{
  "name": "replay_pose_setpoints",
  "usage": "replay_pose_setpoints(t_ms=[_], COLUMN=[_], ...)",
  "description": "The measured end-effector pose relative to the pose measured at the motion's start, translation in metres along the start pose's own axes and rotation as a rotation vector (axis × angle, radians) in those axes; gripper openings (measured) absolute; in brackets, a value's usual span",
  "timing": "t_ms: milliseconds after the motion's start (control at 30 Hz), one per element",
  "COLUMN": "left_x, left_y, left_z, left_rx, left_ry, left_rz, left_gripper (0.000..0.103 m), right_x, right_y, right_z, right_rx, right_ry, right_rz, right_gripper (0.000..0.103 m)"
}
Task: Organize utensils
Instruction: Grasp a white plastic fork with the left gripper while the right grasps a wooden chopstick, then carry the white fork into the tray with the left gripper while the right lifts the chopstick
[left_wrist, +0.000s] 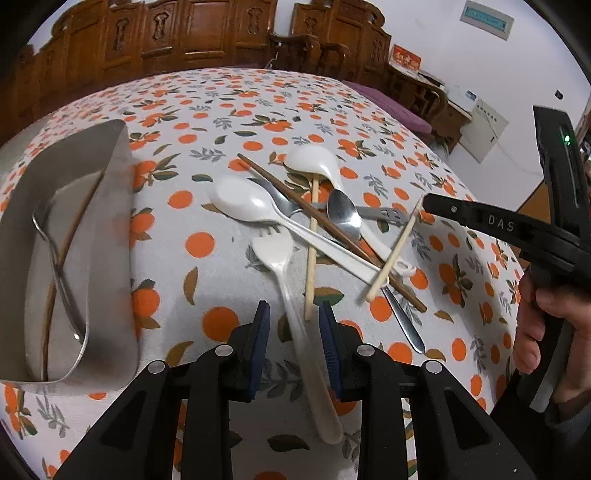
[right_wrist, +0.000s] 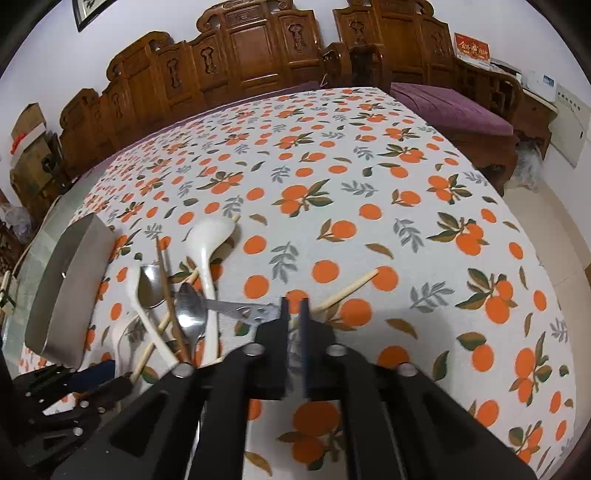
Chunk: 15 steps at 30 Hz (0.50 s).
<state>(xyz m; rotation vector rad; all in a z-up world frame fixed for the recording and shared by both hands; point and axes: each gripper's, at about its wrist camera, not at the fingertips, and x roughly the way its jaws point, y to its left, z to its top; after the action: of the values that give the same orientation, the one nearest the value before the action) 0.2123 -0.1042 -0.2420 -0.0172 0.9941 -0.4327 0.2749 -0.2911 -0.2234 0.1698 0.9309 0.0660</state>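
White plastic fork (left_wrist: 280, 266) lies on the tablecloth (left_wrist: 207, 206), its handle between my left gripper (left_wrist: 293, 332) pads, which aren't pinching yet. I'd clamp squarely, then lift toward the steel tray (left_wrist: 110, 206). Right gripper (right_wrist: 294, 314) pinches a pale chopstick (right_wrist: 347, 291).

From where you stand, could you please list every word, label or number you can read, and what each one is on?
"DAS": white letters on the black arm of the right gripper, seen from the left wrist view.
Red calendar on the wall: gold characters, too blurred to read.
White wall panel: print too small to read.
White box on the cabinet: blue label, unreadable.
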Motion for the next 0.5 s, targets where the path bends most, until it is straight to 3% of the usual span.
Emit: replay_pose_setpoints(t_ms=[33, 100, 267, 500], left_x=[0.001, 0.000, -0.012, -0.033], left_y=[-0.002, -0.001, 0.000, 0.002], left_z=[0.000, 0.000, 0.005, 0.011], left_rx=[0.010, 0.002, 0.008, 0.024], left_ry=[0.005, 0.008, -0.023, -0.074], left_rz=[0.007, -0.006, -0.010, -0.010], left_gripper=[0.012, 0.006, 0.002, 0.002], right_x=[0.000, -0.001, 0.004, 0.017], right_y=[0.002, 0.007, 0.022, 0.028], right_z=[0.000, -0.001, -0.004, -0.017], right_rx=[0.001, 0.002, -0.008, 0.012], right_ry=[0.000, 0.003, 0.030, 0.087], right_rz=[0.003, 0.006, -0.017, -0.083], right_gripper=[0.024, 0.031, 0.037, 0.038])
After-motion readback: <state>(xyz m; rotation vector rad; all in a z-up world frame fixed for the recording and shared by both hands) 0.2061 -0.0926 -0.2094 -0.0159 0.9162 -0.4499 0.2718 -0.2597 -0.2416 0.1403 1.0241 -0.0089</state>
